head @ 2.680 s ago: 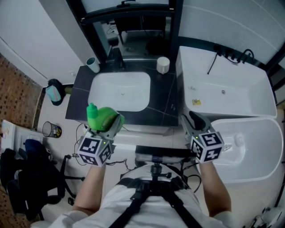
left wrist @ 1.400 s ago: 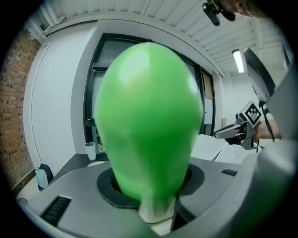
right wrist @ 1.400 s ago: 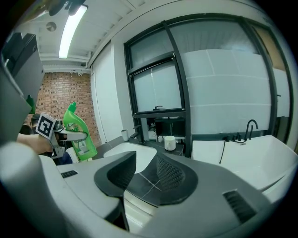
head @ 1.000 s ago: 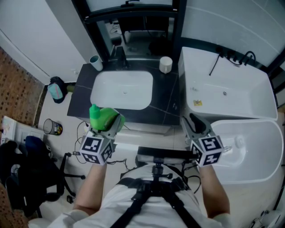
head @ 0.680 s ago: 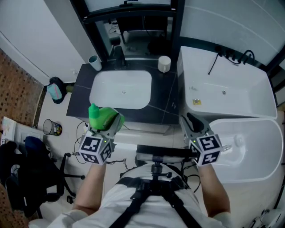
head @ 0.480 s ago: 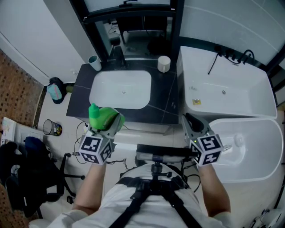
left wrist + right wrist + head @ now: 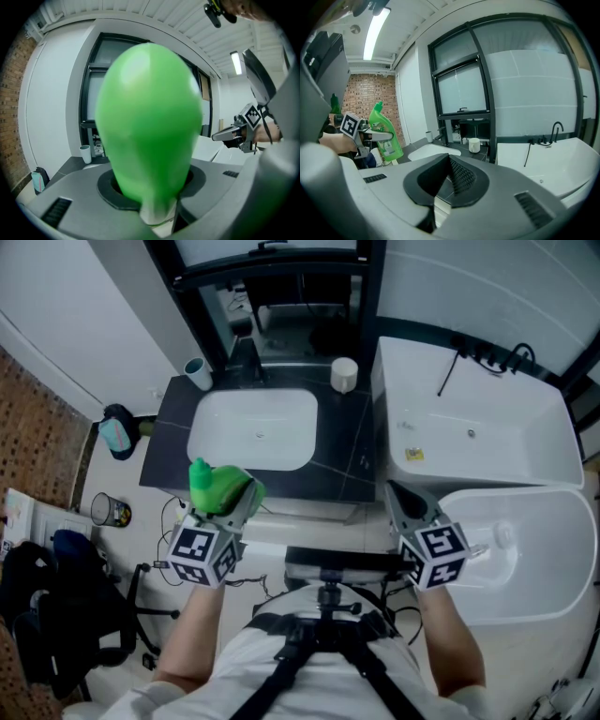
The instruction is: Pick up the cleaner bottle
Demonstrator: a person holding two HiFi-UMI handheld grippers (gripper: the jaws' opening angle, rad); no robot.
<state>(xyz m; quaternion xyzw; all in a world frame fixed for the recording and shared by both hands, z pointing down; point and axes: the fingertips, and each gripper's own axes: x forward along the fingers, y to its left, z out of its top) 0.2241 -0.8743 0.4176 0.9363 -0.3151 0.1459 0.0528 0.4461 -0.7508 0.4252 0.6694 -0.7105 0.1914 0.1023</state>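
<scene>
Green cleaner bottle (image 7: 216, 486) sits clamped between my left gripper's (image 7: 239, 498) jaws, up in the air, so the pickup looks done to me. Only change: my right gripper (image 7: 394, 491) has just been closing, and it's now pinched together on nothing, well apart from the bottle.

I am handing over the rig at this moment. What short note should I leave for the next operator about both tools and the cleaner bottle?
Left tool: shut on the green cleaner bottle, held in the air in front of the sink.
Right tool: its jaws have just closed and are together, with nothing between them; it is apart from the bottle.
Done: the bottle is picked up.
Left: nothing of the pick itself; hold the left grip steady.
</scene>
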